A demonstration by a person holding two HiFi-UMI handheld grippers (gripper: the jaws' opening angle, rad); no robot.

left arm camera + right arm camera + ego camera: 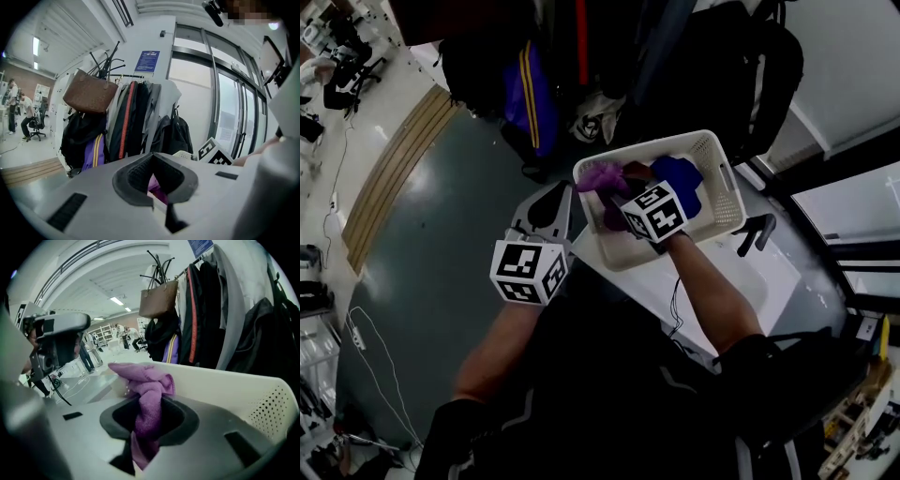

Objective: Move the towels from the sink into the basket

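Observation:
A white perforated basket (pixel 724 184) stands on the counter beside the sink (pixel 769 277). A blue towel (pixel 682 178) lies inside it. My right gripper (pixel 619 199) reaches down into the basket's left part, shut on a purple towel (pixel 602 176). In the right gripper view the purple towel (pixel 146 401) is pinched between the jaws (pixel 149 405) and bunches up above them, with the basket wall (pixel 262 394) behind. My left gripper (pixel 562 190) hovers just outside the basket's left corner. Its jaws (pixel 152 161) meet at the tips with nothing held, and purple cloth shows beyond them.
A dark faucet (pixel 757 232) stands at the sink's far side. Past the basket is a coat rack with jackets, bags and a brown handbag (pixel 89 93). Grey floor (pixel 441 216) lies to the left, with windows (pixel 225 108) on the right.

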